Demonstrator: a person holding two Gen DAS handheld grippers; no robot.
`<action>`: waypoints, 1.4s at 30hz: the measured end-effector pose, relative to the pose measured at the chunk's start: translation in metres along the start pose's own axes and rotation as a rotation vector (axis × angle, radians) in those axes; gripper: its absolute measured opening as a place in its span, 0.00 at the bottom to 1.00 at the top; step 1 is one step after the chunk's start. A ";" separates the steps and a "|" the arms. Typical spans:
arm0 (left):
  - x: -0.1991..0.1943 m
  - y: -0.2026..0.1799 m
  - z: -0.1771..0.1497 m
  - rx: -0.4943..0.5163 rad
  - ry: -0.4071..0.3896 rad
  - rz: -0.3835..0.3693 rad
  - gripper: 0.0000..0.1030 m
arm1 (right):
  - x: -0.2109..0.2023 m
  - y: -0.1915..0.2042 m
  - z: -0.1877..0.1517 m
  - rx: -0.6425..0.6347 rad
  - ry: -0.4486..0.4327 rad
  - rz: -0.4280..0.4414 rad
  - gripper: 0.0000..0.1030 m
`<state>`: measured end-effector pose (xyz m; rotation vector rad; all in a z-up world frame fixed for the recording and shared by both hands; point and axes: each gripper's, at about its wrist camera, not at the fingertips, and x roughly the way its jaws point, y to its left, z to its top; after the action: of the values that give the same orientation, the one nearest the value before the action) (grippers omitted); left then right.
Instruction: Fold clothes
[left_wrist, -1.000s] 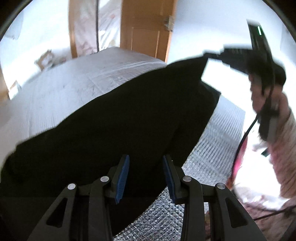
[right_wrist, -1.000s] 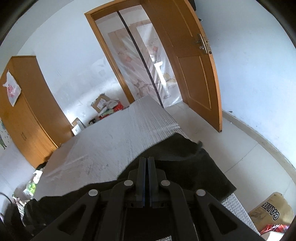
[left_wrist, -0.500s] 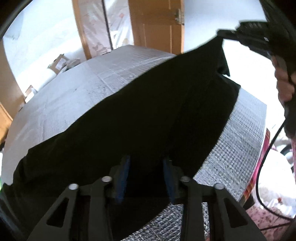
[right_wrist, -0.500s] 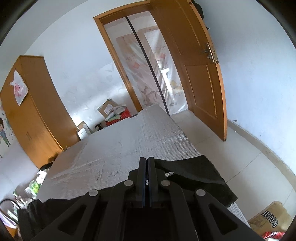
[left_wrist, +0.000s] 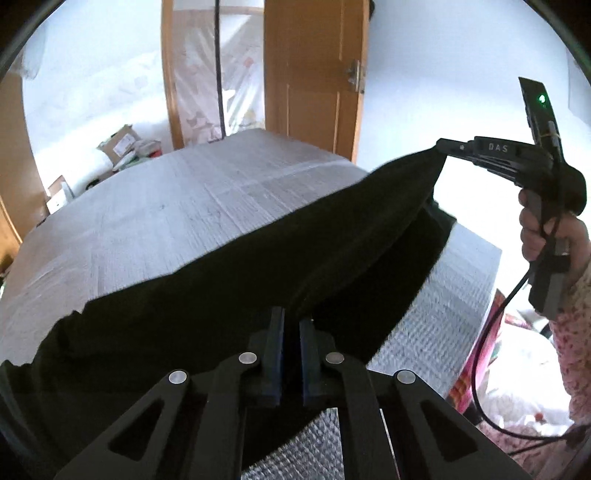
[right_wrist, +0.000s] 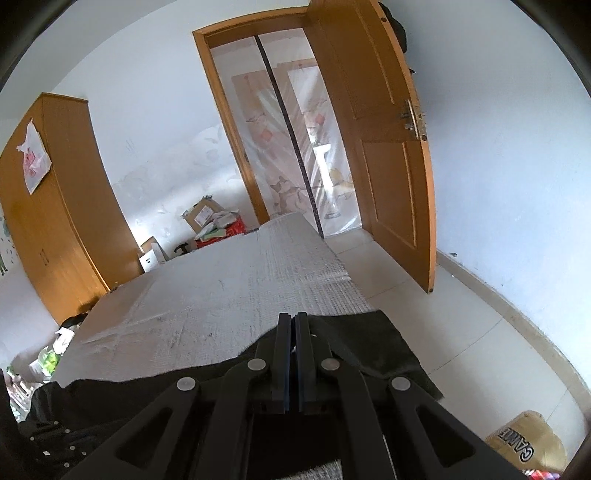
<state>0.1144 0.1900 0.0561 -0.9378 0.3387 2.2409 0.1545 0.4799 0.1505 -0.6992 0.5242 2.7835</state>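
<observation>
**Dark garment held up by two corners over the padded bench**

The left tool (left_wrist: 291, 325), low in the centre of the left wrist view, has its blue-padded fingers nearly together with a fold of the black garment (left_wrist: 258, 280) pinched between them. The right tool (left_wrist: 443, 146), at the upper right of that view, grips the far end of the same edge; in its own camera its fingers (right_wrist: 284, 354) are pressed together, with dark cloth spreading out from under them. The hand (left_wrist: 535, 229) holding that tool shows at the right edge.

Between the two grips the upper edge runs taut and raised, while the rest of the cloth hangs and drapes onto the silvery quilted bench (left_wrist: 184, 206), one part trailing over its right side. Holding two points along one edge is, I judge, meant to stretch the fabric flat so it can be laid down smooth or carried over onto itself. Which of those stages this is cannot be settled: no finished crease is visible, and much of the garment lies hidden below both tools.
</observation>
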 end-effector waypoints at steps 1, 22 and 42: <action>0.002 0.000 -0.002 0.002 0.009 -0.005 0.07 | -0.001 -0.003 -0.005 0.006 0.009 -0.005 0.02; 0.030 0.004 -0.022 -0.010 0.139 -0.055 0.09 | 0.010 -0.058 -0.036 0.046 0.222 0.037 0.05; 0.031 0.009 -0.018 -0.073 0.148 -0.100 0.09 | 0.105 -0.107 -0.011 0.151 0.333 -0.058 0.24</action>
<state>0.1020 0.1905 0.0211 -1.1378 0.2712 2.1102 0.1004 0.5865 0.0588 -1.1292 0.7522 2.5512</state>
